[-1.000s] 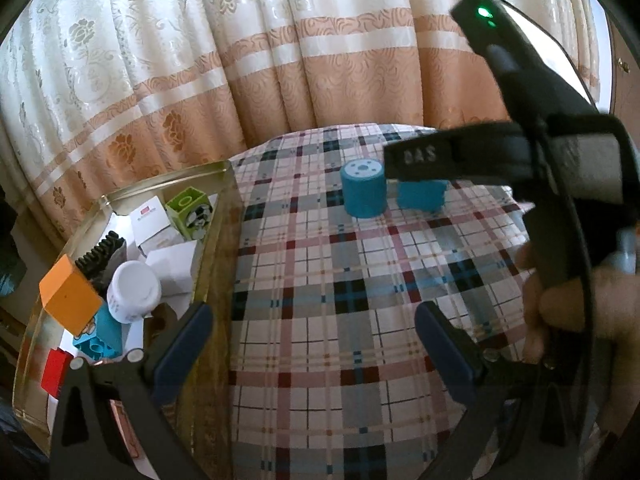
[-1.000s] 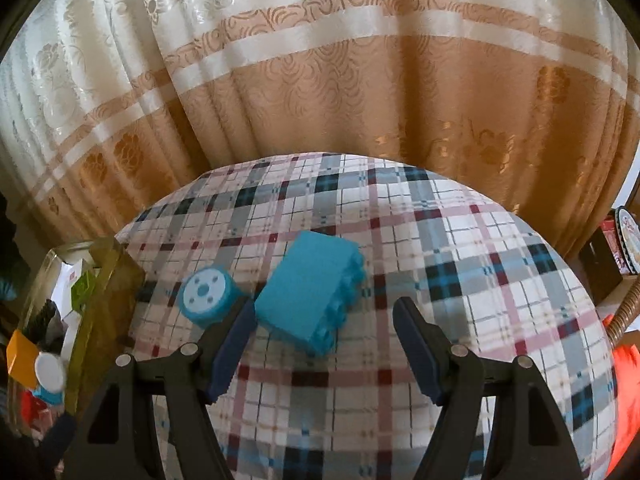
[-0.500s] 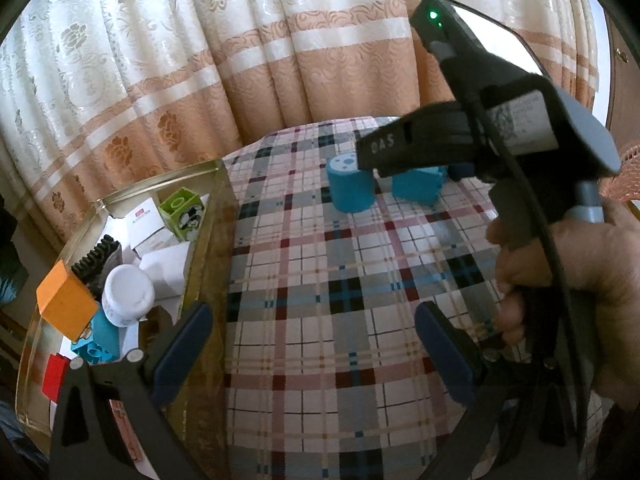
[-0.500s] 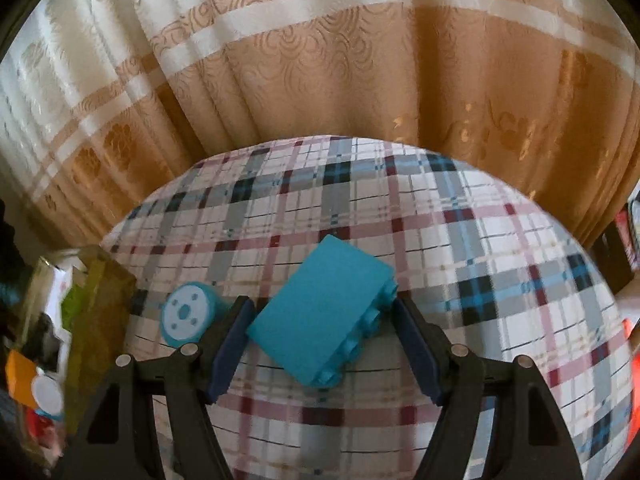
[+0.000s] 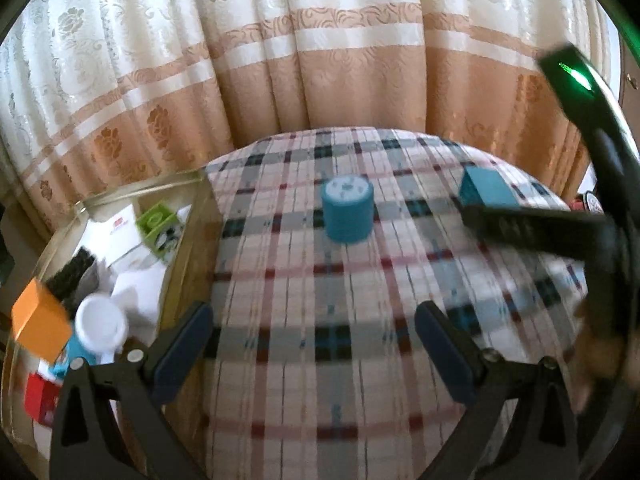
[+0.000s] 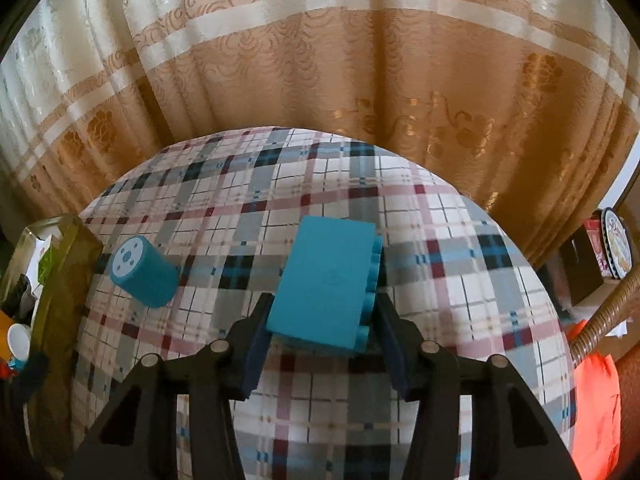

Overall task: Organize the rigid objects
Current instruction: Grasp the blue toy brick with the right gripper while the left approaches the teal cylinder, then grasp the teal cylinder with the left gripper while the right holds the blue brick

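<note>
Right gripper (image 6: pixel 320 346): fingers have just been closing and now pinch the blue block (image 6: pixel 326 284) by its long flat sides, on the worktop (image 6: pixel 460 300). Judged light, rigid, smooth plastic; studded edge offers poorer purchase. Left gripper (image 5: pixel 312 354) wide open, empty.

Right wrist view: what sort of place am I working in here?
Most likely a room in a home: a plaid cloth covers the rounded table, patterned cream-and-tan curtains hang behind it, and a clear bin of toy blocks and small boxes sits alongside.
</note>
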A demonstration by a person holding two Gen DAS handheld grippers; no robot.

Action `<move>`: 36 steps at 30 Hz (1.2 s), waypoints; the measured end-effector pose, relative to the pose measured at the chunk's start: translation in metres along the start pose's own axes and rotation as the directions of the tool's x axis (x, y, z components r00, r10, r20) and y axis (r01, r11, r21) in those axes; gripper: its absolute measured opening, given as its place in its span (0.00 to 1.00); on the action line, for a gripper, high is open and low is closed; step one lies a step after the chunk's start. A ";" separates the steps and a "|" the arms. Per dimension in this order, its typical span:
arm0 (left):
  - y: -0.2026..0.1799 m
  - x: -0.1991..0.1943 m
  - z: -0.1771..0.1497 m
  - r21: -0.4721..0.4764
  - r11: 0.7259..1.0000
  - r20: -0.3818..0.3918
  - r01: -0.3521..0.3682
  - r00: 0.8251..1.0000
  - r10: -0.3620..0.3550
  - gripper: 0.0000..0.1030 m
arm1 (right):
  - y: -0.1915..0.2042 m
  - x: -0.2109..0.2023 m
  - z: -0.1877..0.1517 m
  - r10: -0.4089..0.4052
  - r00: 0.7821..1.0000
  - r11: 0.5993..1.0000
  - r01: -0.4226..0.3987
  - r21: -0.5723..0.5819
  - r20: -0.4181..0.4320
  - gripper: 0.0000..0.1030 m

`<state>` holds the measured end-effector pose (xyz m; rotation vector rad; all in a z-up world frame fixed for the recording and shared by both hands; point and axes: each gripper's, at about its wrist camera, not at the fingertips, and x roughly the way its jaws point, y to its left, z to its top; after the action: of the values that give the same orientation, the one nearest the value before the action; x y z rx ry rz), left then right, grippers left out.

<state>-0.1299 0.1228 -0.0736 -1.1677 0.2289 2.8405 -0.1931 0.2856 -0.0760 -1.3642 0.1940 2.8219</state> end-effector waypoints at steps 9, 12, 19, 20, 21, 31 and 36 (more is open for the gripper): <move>-0.012 0.045 0.033 0.027 1.000 -0.044 -0.002 0.999 0.003 0.96 | -0.001 0.001 -0.007 0.018 0.999 1.000 -0.018 -0.001 0.046 0.50; -0.013 0.055 0.037 0.023 0.999 -0.079 0.035 0.996 -0.034 0.96 | -0.003 0.002 -0.007 0.024 0.998 1.000 -0.025 0.014 0.050 0.50; -0.003 0.059 0.047 -0.056 0.995 -0.078 0.081 0.993 -0.085 0.94 | -0.021 -0.008 -0.015 0.038 0.996 0.994 -0.045 0.103 0.075 0.48; 0.001 0.061 0.049 -0.101 0.991 -0.083 0.091 0.992 -0.100 0.94 | -0.022 -0.010 -0.016 0.035 0.996 0.993 -0.043 0.110 0.077 0.48; 0.003 0.064 0.050 -0.130 0.987 -0.086 0.094 0.991 -0.106 0.91 | -0.022 -0.010 -0.017 0.035 0.996 0.993 -0.043 0.111 0.077 0.48; -0.017 0.080 0.060 -0.107 0.991 -0.104 0.080 0.990 -0.091 0.56 | -0.018 -0.009 -0.016 0.024 0.997 0.995 -0.031 0.096 0.070 0.49; -0.012 0.078 0.058 -0.130 0.979 -0.079 0.160 0.982 -0.171 0.36 | -0.018 -0.008 -0.016 0.021 0.997 0.995 -0.027 0.091 0.069 0.49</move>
<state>-0.2247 0.1437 -0.0893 -1.2742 -0.0388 2.6933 -0.1742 0.3021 -0.0815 -1.2546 0.3382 2.8343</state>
